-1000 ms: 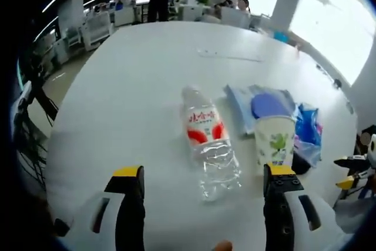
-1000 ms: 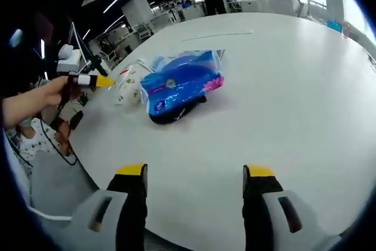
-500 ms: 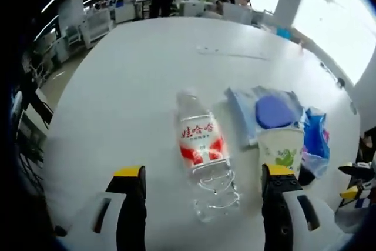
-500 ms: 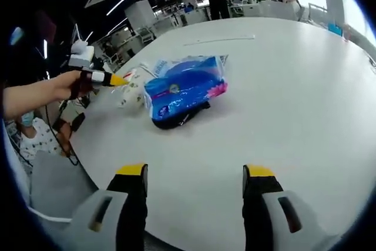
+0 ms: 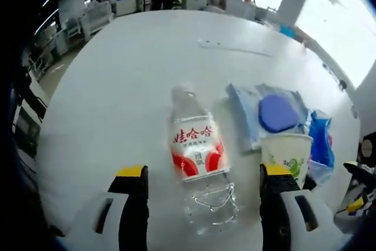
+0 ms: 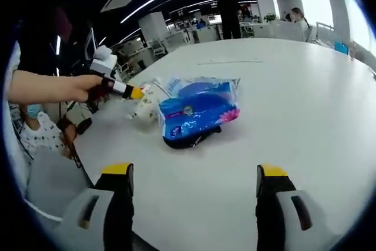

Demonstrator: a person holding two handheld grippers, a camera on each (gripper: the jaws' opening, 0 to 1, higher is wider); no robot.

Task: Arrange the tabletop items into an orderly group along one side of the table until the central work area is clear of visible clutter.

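A clear water bottle (image 5: 195,160) with a red and white label lies on the white table (image 5: 135,69), between the open jaws of my left gripper (image 5: 201,176). Right of it stands a paper cup (image 5: 286,154) printed with green leaves, touching a clear bag holding a blue disc (image 5: 276,113) and a blue tissue pack (image 5: 320,148). In the right gripper view the blue tissue pack (image 6: 198,114) rests on a black object, with the cup (image 6: 145,107) to its left. My right gripper (image 6: 191,176) is open and empty, short of the pack. The left gripper (image 6: 126,89) enters there, held by a hand.
The white table (image 6: 305,92) stretches wide and bare to the right of the pile. A seated person (image 6: 38,136) is beyond the table edge at the left. Desks, chairs and standing people fill the office behind.
My left gripper has come closer over the bottle, which now lies further in between the jaws. My right gripper has drawn back a little, and the left gripper has reached nearer the cup.
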